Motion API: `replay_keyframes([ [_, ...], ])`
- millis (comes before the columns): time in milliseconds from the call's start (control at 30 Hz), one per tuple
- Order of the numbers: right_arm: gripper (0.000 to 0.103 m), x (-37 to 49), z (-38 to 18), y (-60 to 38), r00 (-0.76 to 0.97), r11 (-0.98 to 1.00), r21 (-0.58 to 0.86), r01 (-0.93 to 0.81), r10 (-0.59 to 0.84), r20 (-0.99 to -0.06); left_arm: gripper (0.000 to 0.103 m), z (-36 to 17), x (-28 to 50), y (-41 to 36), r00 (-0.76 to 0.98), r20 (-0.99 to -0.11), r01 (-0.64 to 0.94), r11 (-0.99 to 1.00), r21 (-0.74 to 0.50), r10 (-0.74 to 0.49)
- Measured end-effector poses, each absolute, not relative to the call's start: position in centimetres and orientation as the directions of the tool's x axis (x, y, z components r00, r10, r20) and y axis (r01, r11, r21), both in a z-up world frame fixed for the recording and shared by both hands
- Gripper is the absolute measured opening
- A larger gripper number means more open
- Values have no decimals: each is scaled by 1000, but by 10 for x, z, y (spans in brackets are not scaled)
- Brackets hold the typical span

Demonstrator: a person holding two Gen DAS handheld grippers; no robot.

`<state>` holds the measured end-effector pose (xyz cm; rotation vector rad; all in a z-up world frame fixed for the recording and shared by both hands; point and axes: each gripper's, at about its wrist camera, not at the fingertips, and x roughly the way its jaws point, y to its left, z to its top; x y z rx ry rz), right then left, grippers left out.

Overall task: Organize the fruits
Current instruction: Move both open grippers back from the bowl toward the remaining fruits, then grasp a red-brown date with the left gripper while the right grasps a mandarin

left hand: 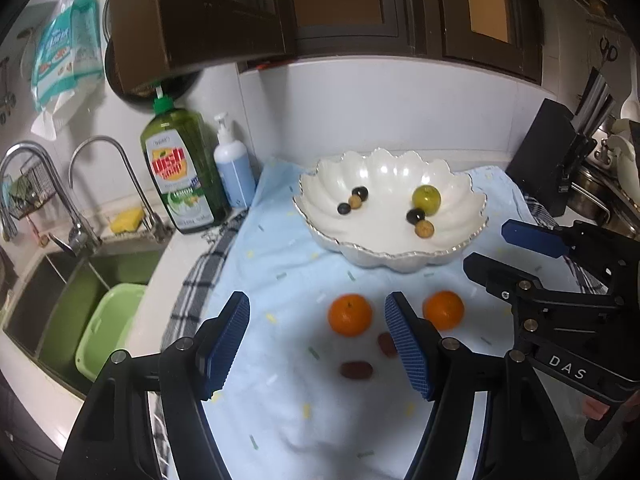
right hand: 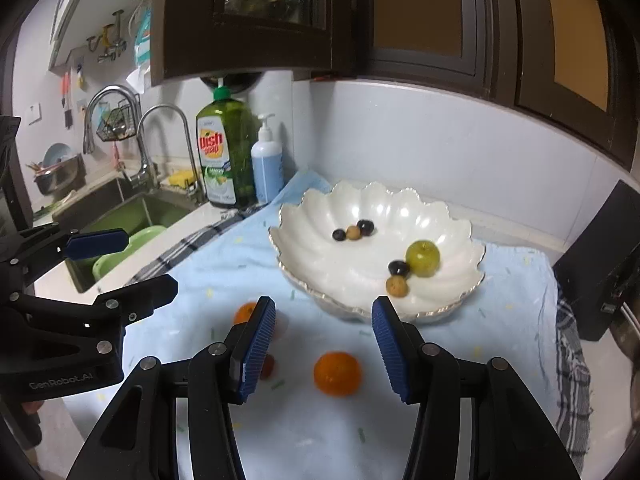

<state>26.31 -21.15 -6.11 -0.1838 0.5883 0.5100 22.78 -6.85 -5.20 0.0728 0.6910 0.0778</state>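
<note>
I've got both grippers hanging over the light blue towel (left hand: 280,264), jaws spread wide and holding nothing — the left gripper (left hand: 318,344) is lined up over the left orange (left hand: 349,315), and the right gripper (right hand: 324,350) frames the right orange (right hand: 337,373) between its ribbed blue pads (right hand: 260,348). Those oranges look firm, round and slightly waxy, so I judge they could roll or squirt out if I pinch off-centre; I'd close across the widest part, straight over the middle, with moderate pressure. The two reddish grapes (left hand: 356,369) near the left orange are another matter — small, soft, thin-skinned, and I'd barely squeeze those, taking them across the short side. The oranges are bright and evenly coloured, skins unbroken as far as I can see; the second grape is half hidden behind my left finger. Behind the loose fruit sits the scalloped white bowl (right hand: 460,304), pearly and glossy with a silvery rim, already holding a green apple (right hand: 422,258), a few dark grapes and two small tan fruits I can't identify. That glossy bowl looks breakable, so I'd lower fruit in gently.
</note>
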Motion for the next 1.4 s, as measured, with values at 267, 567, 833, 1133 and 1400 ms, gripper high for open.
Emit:
replay_keyframes([
  [267, 52, 256, -83, -218, 693, 864, -16, -503, 392, -605, 70, -81, 218, -72, 748, -661, -20, 998, 67, 59],
  [567, 52, 254, -107, -217, 668, 864, -18, -502, 375, -643, 69, -100, 210, -77, 762, -641, -21, 993, 113, 90],
  [833, 52, 261, -123, -217, 649, 870, -12, -493, 359, -671, 69, -122, 211, -85, 756, -651, 9, 993, 117, 70],
  [1133, 52, 275, -136, -216, 618, 875, 7, -485, 348, -705, 60, -140, 226, -86, 729, -682, 28, 994, 105, 52],
  [1400, 52, 290, -147, -211, 595, 877, 19, -481, 343, -727, 53, -155, 242, -82, 688, -726, 41, 998, 53, 10],
])
